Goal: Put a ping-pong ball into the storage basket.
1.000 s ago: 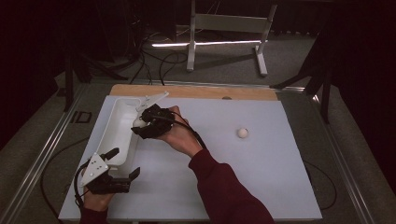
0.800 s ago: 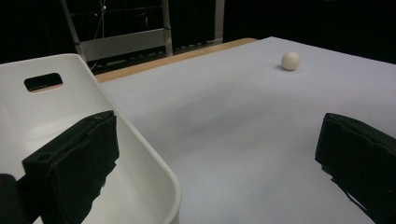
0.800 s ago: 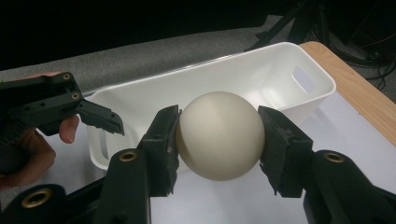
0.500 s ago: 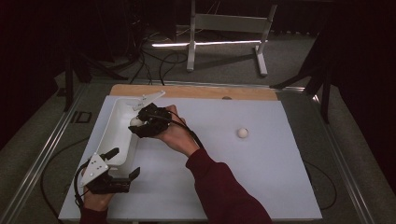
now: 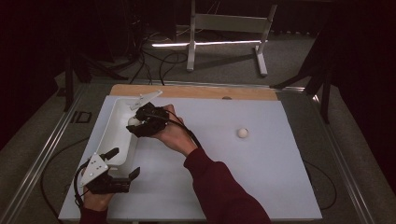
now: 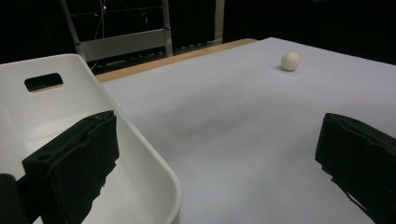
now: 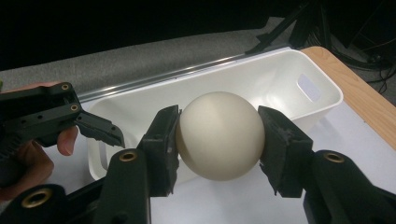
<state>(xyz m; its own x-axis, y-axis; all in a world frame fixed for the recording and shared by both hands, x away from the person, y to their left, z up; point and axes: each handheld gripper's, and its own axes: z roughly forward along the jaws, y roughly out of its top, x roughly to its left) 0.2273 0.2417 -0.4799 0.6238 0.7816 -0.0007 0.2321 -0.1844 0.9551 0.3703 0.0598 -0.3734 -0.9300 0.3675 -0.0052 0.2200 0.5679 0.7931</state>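
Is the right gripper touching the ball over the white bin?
Touching. The right gripper view shows the right gripper with both jaws pressed against the ball.

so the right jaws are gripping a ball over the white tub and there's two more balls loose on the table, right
Not quite: just one other ball lies loose on the table, as the high view shows. The right gripper does grip a ball over the white tub.

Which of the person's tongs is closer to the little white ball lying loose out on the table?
The right tongs. They hover over the white tub, gripping another ball, partway across toward the loose ball. The left tongs sit farther off, astride the tub's near corner.
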